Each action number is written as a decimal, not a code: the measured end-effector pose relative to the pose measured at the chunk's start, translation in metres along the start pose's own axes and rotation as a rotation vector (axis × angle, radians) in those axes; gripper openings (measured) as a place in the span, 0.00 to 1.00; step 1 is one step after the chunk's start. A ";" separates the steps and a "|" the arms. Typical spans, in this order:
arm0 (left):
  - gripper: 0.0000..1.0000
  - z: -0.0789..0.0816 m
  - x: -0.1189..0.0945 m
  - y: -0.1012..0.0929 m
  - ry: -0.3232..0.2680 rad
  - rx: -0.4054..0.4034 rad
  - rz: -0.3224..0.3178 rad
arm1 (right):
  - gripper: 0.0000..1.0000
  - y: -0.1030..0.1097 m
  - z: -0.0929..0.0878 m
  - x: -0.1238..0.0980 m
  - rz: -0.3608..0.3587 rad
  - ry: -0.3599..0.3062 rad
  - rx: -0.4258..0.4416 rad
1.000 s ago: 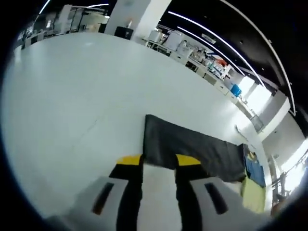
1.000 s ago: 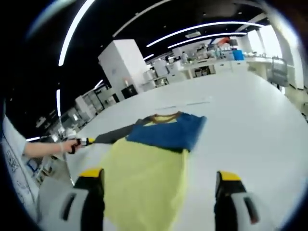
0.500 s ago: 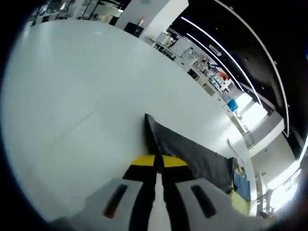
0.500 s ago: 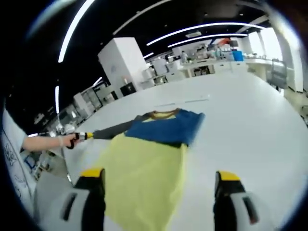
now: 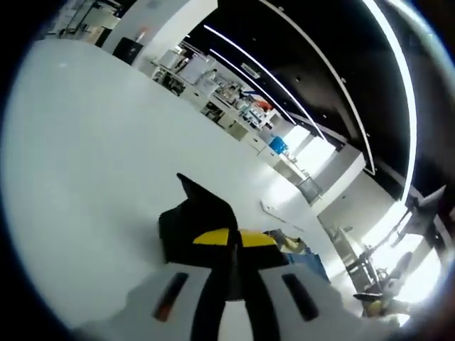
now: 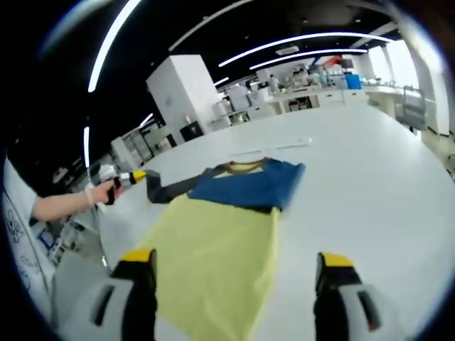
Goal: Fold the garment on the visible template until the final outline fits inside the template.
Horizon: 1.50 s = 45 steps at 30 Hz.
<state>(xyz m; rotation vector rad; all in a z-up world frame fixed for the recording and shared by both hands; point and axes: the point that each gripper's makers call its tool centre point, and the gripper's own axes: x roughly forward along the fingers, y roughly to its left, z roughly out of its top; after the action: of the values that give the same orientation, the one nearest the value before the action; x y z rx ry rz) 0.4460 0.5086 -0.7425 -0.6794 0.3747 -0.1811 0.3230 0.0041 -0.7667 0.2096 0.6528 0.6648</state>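
Observation:
The garment lies flat on the white table: a yellow body, a blue chest part with a tan collar, and a dark grey sleeve. My left gripper is shut on the end of the sleeve, which hangs bunched and raised off the table. In the right gripper view a hand holds the left gripper at the sleeve's tip, close to the blue part. My right gripper is open above the yellow hem, with nothing between its jaws.
Thin pale marks lie on the table beyond the collar. White cabinets and benches stand far behind the table. A sleeve and arm of a person show at the left. Bare tabletop stretches to the right of the garment.
The left gripper went from open to shut on the sleeve end, then lifted it and carried it toward the blue chest part, so the sleeve looks shorter. The right gripper has stayed put.

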 end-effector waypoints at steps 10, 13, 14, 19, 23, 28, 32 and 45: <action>0.00 -0.011 0.040 -0.070 0.032 -0.004 -0.134 | 0.92 -0.010 -0.005 -0.014 -0.024 -0.031 0.047; 0.00 -0.018 0.052 -0.087 0.052 0.012 -0.156 | 0.91 -0.010 -0.008 -0.016 -0.023 -0.029 0.049; 0.00 -0.021 0.055 -0.092 0.060 0.017 -0.167 | 0.91 -0.010 -0.009 -0.016 -0.028 -0.028 0.048; 0.00 -0.041 0.078 -0.127 0.098 0.014 -0.237 | 0.91 -0.012 -0.011 -0.016 -0.038 -0.026 0.058; 0.00 -0.055 0.096 -0.152 0.129 0.012 -0.284 | 0.91 -0.013 -0.011 -0.016 -0.040 -0.025 0.049; 0.00 -0.073 0.112 -0.177 0.154 -0.009 -0.332 | 0.91 -0.013 -0.013 -0.018 -0.044 -0.035 0.059; 0.00 -0.083 0.127 -0.195 0.155 -0.063 -0.399 | 0.91 -0.016 -0.018 -0.020 -0.053 -0.028 0.060; 0.00 -0.135 0.149 -0.258 0.200 -0.134 -0.523 | 0.92 -0.017 -0.031 -0.025 -0.060 -0.020 0.088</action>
<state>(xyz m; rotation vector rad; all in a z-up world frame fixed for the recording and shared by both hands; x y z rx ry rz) 0.5188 0.1912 -0.7147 -0.8865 0.3963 -0.7293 0.2970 -0.0254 -0.7853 0.2764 0.6675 0.5764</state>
